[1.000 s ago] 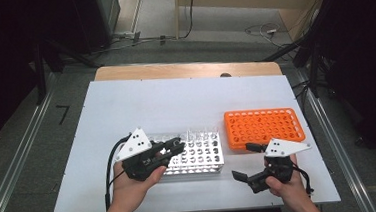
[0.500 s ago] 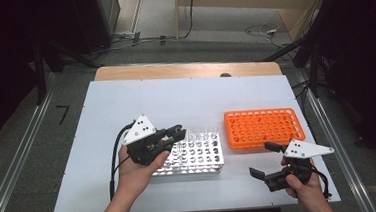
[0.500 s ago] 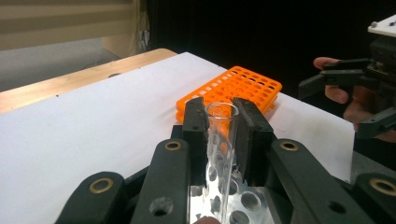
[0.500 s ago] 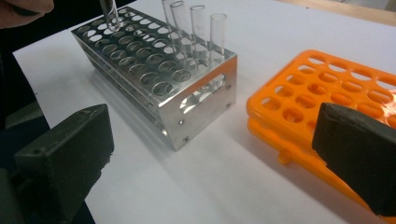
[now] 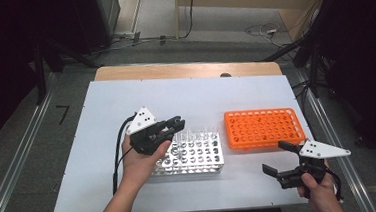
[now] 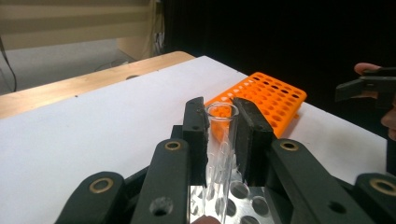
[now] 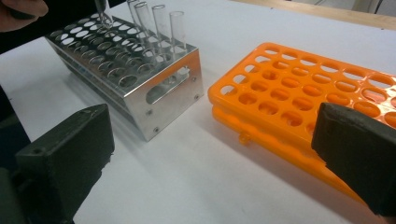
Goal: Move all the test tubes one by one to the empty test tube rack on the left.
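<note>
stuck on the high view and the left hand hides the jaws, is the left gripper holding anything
Observer: Yes, the left gripper is shut on a clear glass test tube.
Operator: where's the tube's bottom end
Observer: Its tip hangs just above the metal rack, in no hole.
Operator: and the right gripper
Observer: The right gripper is open with nothing between the jaws, facing the orange rack.
</note>
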The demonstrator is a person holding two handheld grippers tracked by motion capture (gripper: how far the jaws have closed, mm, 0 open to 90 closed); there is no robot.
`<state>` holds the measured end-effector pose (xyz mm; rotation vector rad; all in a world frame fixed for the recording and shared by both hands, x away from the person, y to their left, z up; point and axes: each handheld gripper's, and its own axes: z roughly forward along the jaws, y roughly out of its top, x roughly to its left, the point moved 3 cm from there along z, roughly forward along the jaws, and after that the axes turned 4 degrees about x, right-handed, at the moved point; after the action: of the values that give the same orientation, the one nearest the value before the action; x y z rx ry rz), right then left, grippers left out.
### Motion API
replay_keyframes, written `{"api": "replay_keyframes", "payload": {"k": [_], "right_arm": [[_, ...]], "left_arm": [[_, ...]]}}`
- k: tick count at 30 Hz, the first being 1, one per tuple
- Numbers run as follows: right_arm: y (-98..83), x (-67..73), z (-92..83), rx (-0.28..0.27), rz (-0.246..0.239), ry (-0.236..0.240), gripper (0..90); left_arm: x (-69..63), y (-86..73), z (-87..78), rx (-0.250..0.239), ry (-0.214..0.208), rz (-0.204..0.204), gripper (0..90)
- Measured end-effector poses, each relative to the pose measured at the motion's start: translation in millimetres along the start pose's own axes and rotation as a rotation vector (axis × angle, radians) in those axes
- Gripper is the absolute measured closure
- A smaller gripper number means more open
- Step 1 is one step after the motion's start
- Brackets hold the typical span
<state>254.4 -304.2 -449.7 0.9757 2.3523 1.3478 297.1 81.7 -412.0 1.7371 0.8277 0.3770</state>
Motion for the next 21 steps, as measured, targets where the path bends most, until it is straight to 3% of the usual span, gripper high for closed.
{"api": "replay_keyframes", "payload": {"k": [14, 21], "right_arm": [[-2.0, -2.5, 1.2, 0.0, 0.011, 0.006, 0.0], [-2.1, -3.2, 1.1, -0.001, 0.015, 0.001, 0.0]], "left_arm": [[9.9, -4.4, 22.6, 0.001, 0.034, -0.017, 76.0], [10.7, -12.9, 28.5, 0.039, 0.051, -0.018, 75.9]]}}
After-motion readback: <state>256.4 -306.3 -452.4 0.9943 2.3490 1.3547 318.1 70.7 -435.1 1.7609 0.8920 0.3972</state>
